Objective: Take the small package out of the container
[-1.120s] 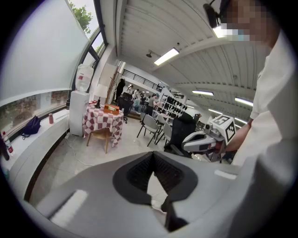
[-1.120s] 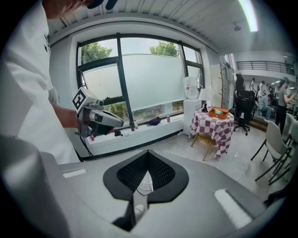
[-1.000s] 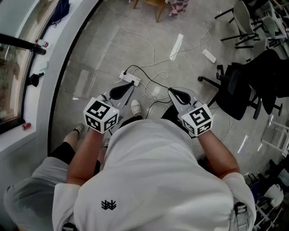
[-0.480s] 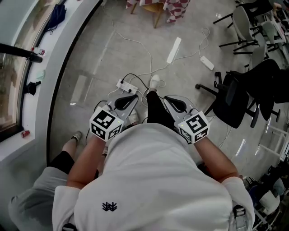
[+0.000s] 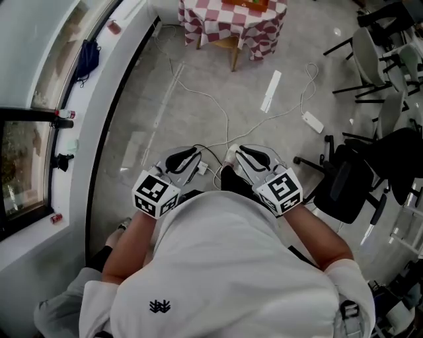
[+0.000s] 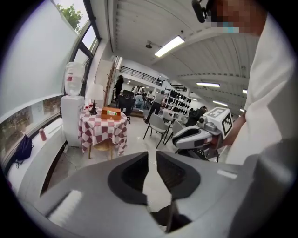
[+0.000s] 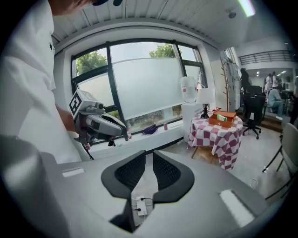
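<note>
A small table with a red-and-white checked cloth stands ahead across the floor. On it sits an orange open box, also seen in the left gripper view, with something small, green and white inside. Both grippers are held side by side before the person's white shirt, far from the table. My left gripper points forward; its jaws are opening, with a narrow gap and nothing between them. My right gripper also shows a narrow gap and holds nothing.
White power strips and cables lie on the grey floor between me and the table. Black office chairs stand at the right. A white window ledge curves along the left, and a water dispenser stands by the table.
The person has walked forward: the checked table has come into the top of the head view and the floor cables have slid nearer. Both grippers stay before the torso.
</note>
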Demonstrator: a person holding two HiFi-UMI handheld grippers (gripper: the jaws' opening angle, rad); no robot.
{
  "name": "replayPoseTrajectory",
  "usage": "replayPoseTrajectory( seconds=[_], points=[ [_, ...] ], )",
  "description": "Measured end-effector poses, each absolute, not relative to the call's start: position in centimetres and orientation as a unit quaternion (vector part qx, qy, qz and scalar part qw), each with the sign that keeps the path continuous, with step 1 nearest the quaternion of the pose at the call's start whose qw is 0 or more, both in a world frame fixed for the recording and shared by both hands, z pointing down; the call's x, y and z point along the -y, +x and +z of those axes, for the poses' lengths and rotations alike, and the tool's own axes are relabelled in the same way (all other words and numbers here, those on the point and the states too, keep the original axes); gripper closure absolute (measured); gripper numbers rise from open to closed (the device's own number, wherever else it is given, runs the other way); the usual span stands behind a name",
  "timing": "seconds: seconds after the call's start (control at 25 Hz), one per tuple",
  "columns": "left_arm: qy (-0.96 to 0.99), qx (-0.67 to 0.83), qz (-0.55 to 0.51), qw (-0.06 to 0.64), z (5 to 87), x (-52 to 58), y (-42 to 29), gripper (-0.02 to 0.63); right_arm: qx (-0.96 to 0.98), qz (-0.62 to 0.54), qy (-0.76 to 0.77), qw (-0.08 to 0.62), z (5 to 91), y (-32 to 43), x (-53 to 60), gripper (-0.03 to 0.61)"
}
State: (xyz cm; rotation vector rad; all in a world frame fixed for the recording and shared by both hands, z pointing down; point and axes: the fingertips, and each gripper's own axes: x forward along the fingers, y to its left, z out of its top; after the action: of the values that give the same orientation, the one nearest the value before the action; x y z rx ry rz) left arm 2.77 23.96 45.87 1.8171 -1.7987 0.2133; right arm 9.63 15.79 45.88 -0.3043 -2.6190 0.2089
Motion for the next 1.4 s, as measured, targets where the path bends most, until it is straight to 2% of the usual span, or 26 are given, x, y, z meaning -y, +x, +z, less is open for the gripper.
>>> replayPoseTrajectory(
  seconds=[0.36, 0.68, 1.12, 1.4],
  points=[
    [0.712, 0.652, 0.105, 0.24, 42.9, -10.0, -2.0, 0.497, 0.967, 0.098, -0.052, 0.231, 45.5, 7.0, -2.8, 0.543],
    [0.762, 0.596, 0.145, 0.208, 43.9, 0.7, -7.9, 0.497, 0.968, 0.101, 0.015, 0.228, 45.4, 3.6, 5.1, 0.544],
    [0.816, 0.502, 0.246, 0.147, 46.3, 18.2, -23.9, 0.497, 0.953, 0.128, 0.16, 0.224, 44.2, -5.6, 15.3, 0.544],
    [0.821, 0.44, 0.351, 0.098, 50.4, 28.4, -33.8, 0.479, 0.933, 0.153, 0.238, 0.221, 44.6, -9.6, 18.6, 0.543]
  ],
)
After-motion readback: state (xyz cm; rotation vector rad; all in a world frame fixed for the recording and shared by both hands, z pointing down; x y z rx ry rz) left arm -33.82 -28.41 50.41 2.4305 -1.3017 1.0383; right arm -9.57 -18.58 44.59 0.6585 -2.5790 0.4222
